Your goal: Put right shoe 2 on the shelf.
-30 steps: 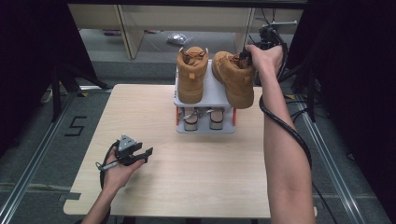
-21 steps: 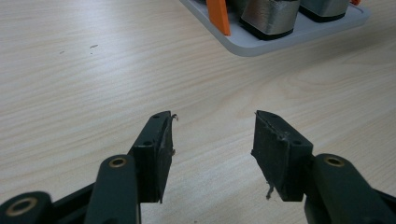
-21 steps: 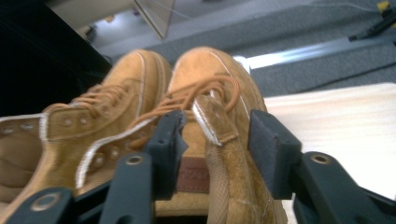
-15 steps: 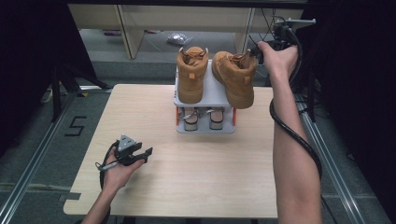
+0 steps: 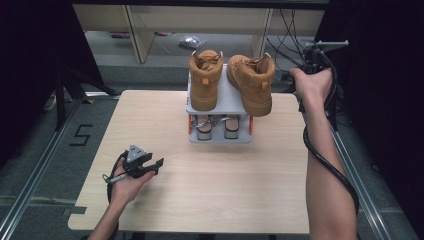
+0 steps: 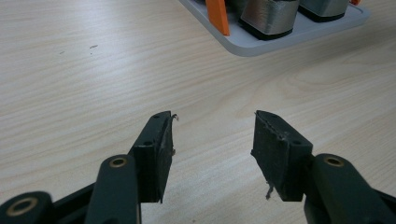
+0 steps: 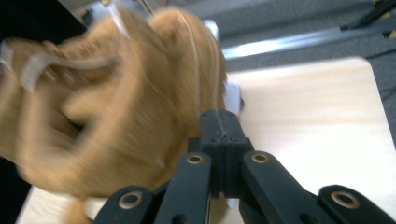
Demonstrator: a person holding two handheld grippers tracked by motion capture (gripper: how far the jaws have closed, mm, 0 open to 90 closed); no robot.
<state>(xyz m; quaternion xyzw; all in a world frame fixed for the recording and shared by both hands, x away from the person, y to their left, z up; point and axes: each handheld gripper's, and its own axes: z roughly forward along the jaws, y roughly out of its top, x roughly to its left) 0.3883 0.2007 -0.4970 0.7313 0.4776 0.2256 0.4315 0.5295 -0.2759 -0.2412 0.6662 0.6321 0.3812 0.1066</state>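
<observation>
A pale wooden table (image 5: 210, 200) takes up the middle of the high view. At its 12 o'clock edge stands a grey shoe rack (image 5: 220, 102) with orange uprights. Two tan boots sit on the top shelf: the left boot (image 5: 205, 80) points straight toward the person, and the right boot (image 5: 252, 82) lies angled, its toe hanging over the shelf's front edge toward 5 o'clock. On the lower shelf two silver shoes (image 5: 215, 127) stand side by side.

The right hand (image 5: 311, 82) is raised at about 2 o'clock, just beside the right boot's heel, holding the right gripper (image 7: 219, 126). In the right gripper view its jaws are pressed together with nothing between them, and the blurred right boot (image 7: 116, 107) fills the space just to their left; I cannot tell whether they touch it.

The left hand (image 5: 127, 182) rests on the table at about 8 o'clock, well apart from the rack, holding the left gripper (image 6: 212, 135). Its jaws stand wide apart over bare wood, empty.
</observation>
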